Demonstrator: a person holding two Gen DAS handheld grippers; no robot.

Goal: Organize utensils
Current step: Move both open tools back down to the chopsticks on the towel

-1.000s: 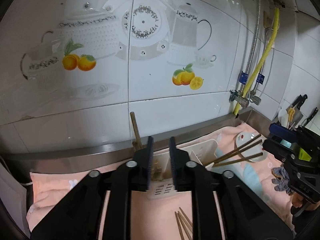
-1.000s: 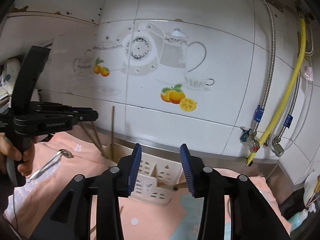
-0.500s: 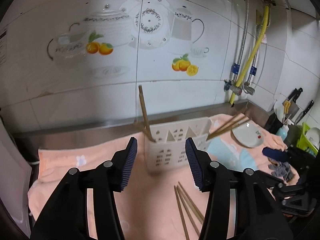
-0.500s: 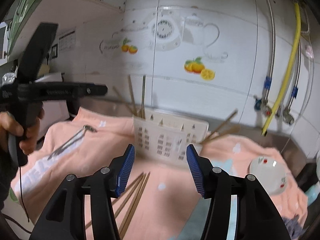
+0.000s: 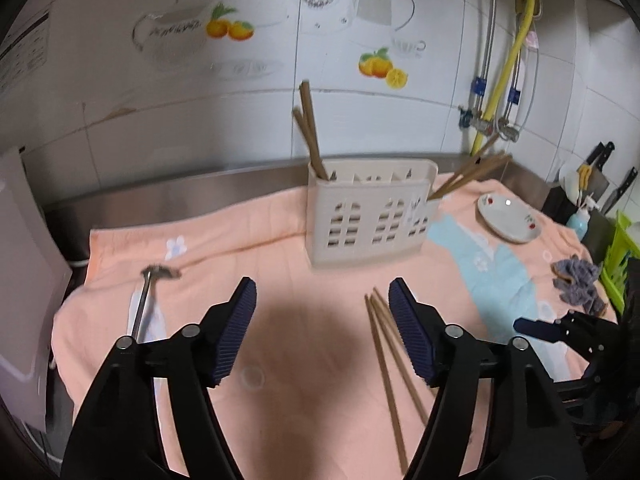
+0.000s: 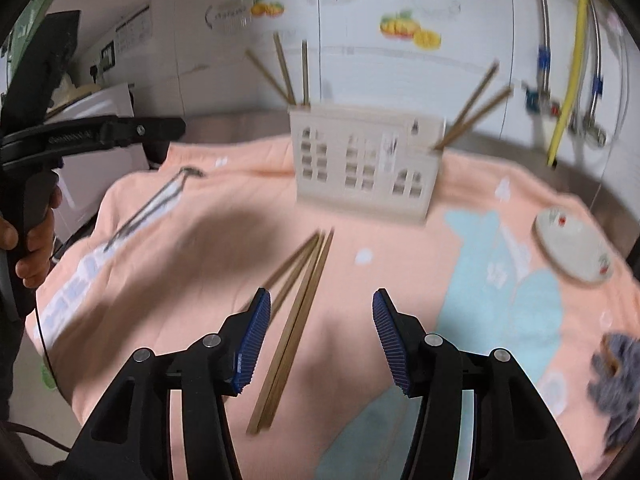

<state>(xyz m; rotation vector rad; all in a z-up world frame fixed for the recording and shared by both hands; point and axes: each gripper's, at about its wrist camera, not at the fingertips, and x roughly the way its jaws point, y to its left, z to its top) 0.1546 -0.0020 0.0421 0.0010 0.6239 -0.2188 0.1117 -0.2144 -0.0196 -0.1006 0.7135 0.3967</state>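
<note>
A cream plastic utensil caddy point(image 5: 370, 216) stands on the peach towel point(image 5: 280, 400), with wooden chopsticks upright in its left end point(image 5: 310, 132) and leaning out of its right end point(image 5: 468, 174). Loose chopsticks point(image 5: 386, 356) lie on the towel before it, also in the right wrist view point(image 6: 296, 308). A metal ladle point(image 5: 148, 300) lies at the left. My left gripper point(image 5: 322, 332) is open and empty above the towel. My right gripper point(image 6: 321, 340) is open and empty, just right of the loose chopsticks. The caddy also shows in the right wrist view point(image 6: 360, 168).
A small white dish point(image 5: 508, 220) sits right of the caddy. A grey cloth point(image 5: 576, 284) lies at the towel's right edge. Knives and a green rack point(image 5: 620, 248) stand far right. Pipes point(image 5: 500, 80) run down the tiled wall. A white board point(image 5: 24, 280) leans at left.
Both grippers have pulled back from the caddy and tilted down toward the towel. My left gripper went from nearly shut to wide open. The loose chopsticks and ladle came into view.
</note>
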